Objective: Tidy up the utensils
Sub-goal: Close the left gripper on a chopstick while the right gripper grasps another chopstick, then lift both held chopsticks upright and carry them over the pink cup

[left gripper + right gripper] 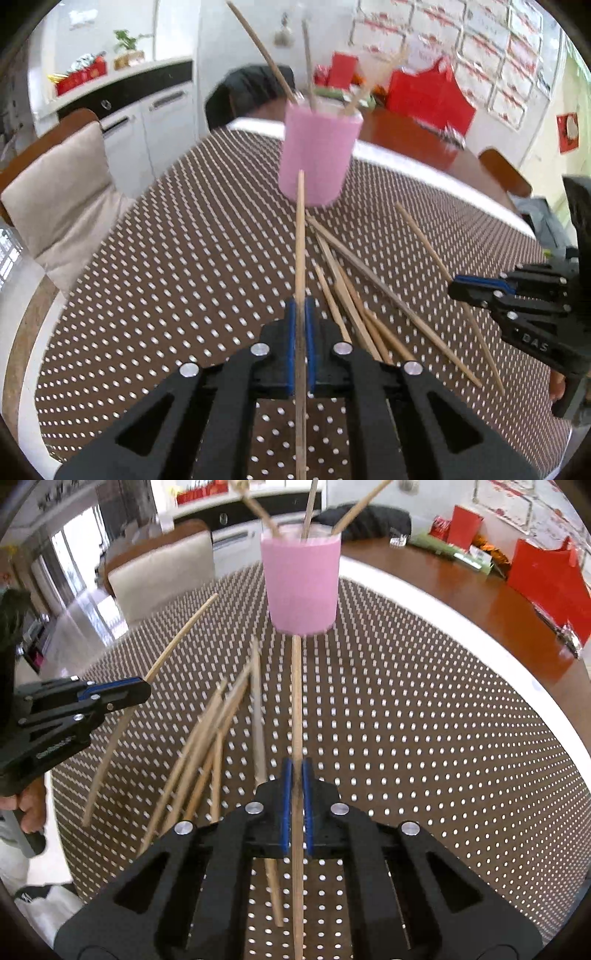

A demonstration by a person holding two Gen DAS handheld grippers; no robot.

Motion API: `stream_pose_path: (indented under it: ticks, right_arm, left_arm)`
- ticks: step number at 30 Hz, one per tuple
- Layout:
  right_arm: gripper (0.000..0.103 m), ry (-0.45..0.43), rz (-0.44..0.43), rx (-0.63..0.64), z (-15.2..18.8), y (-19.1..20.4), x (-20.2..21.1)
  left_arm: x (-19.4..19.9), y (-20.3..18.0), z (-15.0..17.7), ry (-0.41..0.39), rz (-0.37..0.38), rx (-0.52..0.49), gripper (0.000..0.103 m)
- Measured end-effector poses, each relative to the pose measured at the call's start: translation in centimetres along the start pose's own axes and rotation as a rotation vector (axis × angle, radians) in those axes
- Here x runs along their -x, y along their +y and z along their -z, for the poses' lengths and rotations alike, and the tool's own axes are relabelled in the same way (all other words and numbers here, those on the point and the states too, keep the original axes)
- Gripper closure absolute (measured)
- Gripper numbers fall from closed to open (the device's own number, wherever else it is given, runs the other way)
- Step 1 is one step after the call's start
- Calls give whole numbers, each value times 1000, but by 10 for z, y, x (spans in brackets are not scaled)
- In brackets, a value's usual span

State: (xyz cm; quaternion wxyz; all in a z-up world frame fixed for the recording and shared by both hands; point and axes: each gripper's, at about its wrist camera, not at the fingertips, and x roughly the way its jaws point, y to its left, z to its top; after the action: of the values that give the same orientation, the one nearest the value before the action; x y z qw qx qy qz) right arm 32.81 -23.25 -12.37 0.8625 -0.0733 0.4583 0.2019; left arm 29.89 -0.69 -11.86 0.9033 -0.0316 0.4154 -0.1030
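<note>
Two grippers, each clenched on one chopstick: left gripper (301,306) and right gripper (296,771); pink cup (301,583) ahead, loose chopsticks (354,295) between.

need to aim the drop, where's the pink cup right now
The pink cup stands upright on the dotted mat, ahead of both grippers in both wrist views, just beyond the loose chopsticks, with three sticks already in it.
</note>
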Motion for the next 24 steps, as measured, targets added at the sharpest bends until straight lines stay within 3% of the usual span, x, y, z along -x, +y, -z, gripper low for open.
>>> stream_pose_path:
  ticks: [2,8,16,24]
  right_arm:
    - [97,-46,-13,-17,-2,0,9]
    - [97,-179,-59,-64,-12,0,35]
    - [97,-340,-97,-115,-31,8,60]
    - [97,-486,-138,-179,-49,3,65]
  left_arm:
    - [7,3,-5,-35,-17,25,98]
    - [23,-4,-15,-137,25,23,97]
    - [43,-39,-41,-301,93,-59,97]
    - [56,-64,-66,-384,130,-99,97]
